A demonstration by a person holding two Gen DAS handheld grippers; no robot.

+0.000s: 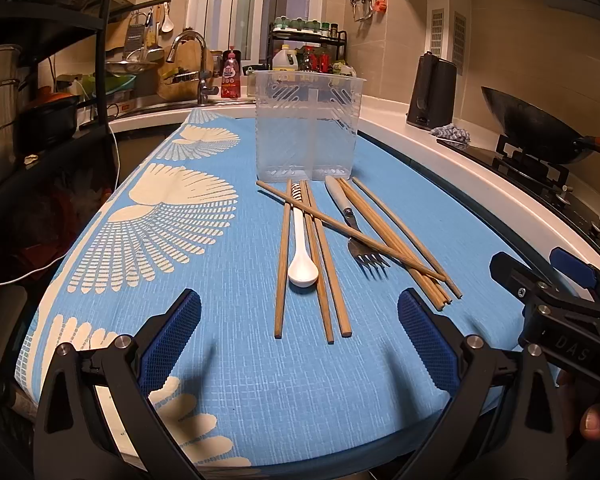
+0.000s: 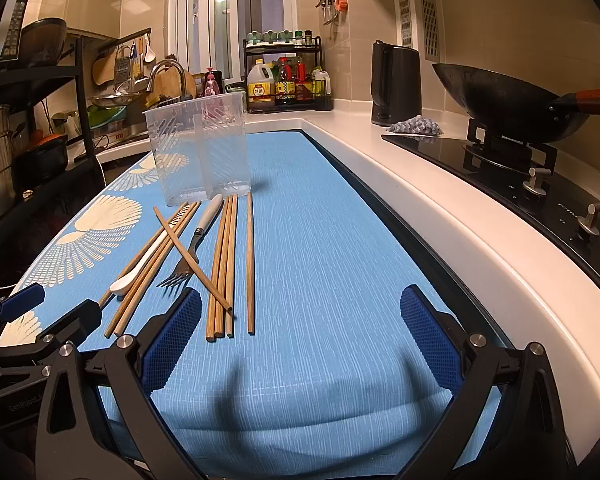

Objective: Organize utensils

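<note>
Progress nil: chopsticks (image 1: 320, 256), spoon (image 1: 302, 258) and fork (image 1: 366, 254) all loose mid-table (image 1: 228, 392), just before empty divided holder (image 1: 306, 126) toward far edge. Left gripper (image 1: 300, 344) and right gripper (image 2: 300, 344) gape wide, holding nothing.

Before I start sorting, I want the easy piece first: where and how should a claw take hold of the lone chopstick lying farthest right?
Probably grip the lone chopstick near its middle, coming from above with the fingers either side of its width. It lies flat on the blue cloth, pointing toward the clear holder, apart from the bundle on its left, so both sides look free. The open right claw is nearest.
</note>
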